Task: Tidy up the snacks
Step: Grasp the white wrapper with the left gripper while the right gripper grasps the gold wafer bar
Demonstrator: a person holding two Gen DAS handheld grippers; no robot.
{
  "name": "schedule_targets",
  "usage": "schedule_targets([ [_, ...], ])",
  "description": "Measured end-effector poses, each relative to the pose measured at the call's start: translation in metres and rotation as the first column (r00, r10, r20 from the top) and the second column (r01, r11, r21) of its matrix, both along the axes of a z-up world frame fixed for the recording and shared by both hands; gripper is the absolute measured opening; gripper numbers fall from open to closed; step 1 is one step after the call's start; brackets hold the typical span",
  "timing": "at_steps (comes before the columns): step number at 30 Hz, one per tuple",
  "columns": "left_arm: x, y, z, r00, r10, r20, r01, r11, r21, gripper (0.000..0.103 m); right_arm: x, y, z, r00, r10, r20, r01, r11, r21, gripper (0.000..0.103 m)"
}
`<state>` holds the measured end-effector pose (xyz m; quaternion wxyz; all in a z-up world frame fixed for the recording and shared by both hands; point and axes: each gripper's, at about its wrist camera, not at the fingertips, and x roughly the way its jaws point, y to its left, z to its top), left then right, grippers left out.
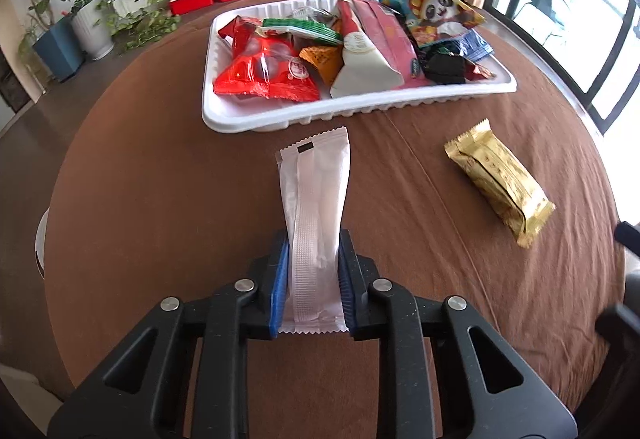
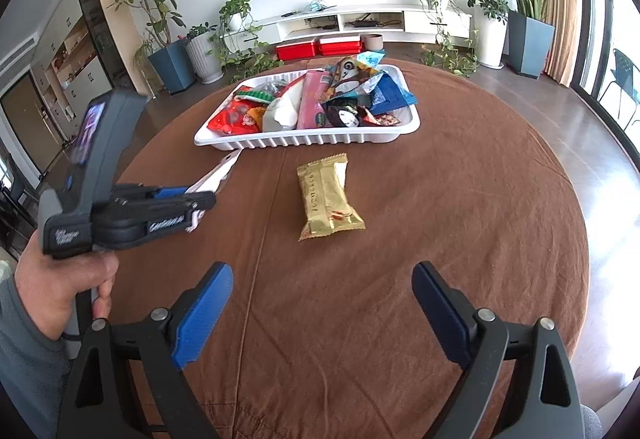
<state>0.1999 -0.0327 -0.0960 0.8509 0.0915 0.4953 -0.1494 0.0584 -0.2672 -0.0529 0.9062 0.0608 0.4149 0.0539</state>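
The left gripper (image 1: 313, 279) is clamped on a white snack sachet (image 1: 316, 215), its blue pads (image 1: 280, 287) pressing the packet's two long edges so that the wrapper pinches into a waist between them; the sachet's far end, with a small black mark, reaches toward the white tray (image 1: 224, 107). The right gripper (image 2: 322, 315) stands wide apart over the brown tablecloth (image 2: 460, 219), holding and touching nothing. Just ahead of it lies a gold foil snack packet (image 2: 326, 199), loose on the cloth and a little short of the tray, which is already heaped with packets: a red bag (image 1: 264, 73), a white and red carton (image 1: 362, 63), a panda-printed bag (image 1: 434, 15). From the right wrist view the left gripper is seen side-on, so its pads hide most of the sachet, and only a white sliver shows beyond them. The print on the gold packet is too small to read. A hand (image 2: 60, 283) in a grey sleeve grips the left tool's handle from below, the tool tilted down toward the table.
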Motion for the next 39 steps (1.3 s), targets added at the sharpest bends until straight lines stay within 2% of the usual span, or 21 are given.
schedule_targets([
  [6,-0.027,0.014,0.0,1.0,-0.015,0.002,0.015,0.999,-0.045,0.02,0.015,-0.007,0.0,1.0,0.001,-0.012,-0.001,1.0,0.008,0.094],
  [12,-0.06,0.036,-0.002,1.0,0.012,-0.005,-0.013,0.991,-0.136,0.02,0.048,-0.003,-0.005,0.999,0.034,-0.041,-0.035,0.999,-0.007,0.092],
  [13,-0.065,0.039,-0.002,1.0,0.016,-0.01,-0.017,0.988,-0.156,0.02,0.056,-0.001,-0.009,0.997,0.048,-0.058,-0.049,0.999,-0.012,0.091],
  [15,-0.074,0.043,-0.002,1.0,0.021,-0.01,-0.022,0.984,-0.176,0.02,0.072,0.004,-0.018,0.993,0.06,-0.1,-0.063,0.998,-0.028,0.08],
  [22,-0.085,0.047,0.001,1.0,0.025,0.002,-0.024,0.975,-0.223,0.02,0.102,0.014,-0.038,0.981,0.079,-0.176,-0.096,0.991,-0.093,0.071],
  [28,-0.088,0.051,0.001,1.0,0.031,0.001,-0.03,0.97,-0.241,0.02,0.108,0.02,-0.041,0.979,0.087,-0.184,-0.113,0.984,-0.136,0.067],
  [32,-0.087,0.052,0.0,0.999,0.035,0.0,-0.034,0.969,-0.246,0.02,0.111,0.028,-0.039,0.976,0.108,-0.189,-0.141,0.975,-0.169,0.053],
  [37,-0.087,0.053,0.001,0.999,0.037,0.003,-0.035,0.968,-0.247,0.02,0.111,0.037,-0.037,0.973,0.124,-0.196,-0.16,0.971,-0.18,0.045],
  [39,-0.086,0.053,0.001,0.999,0.039,0.004,-0.036,0.968,-0.248,0.02,0.111,0.038,-0.037,0.971,0.129,-0.201,-0.166,0.97,-0.177,0.038],
])
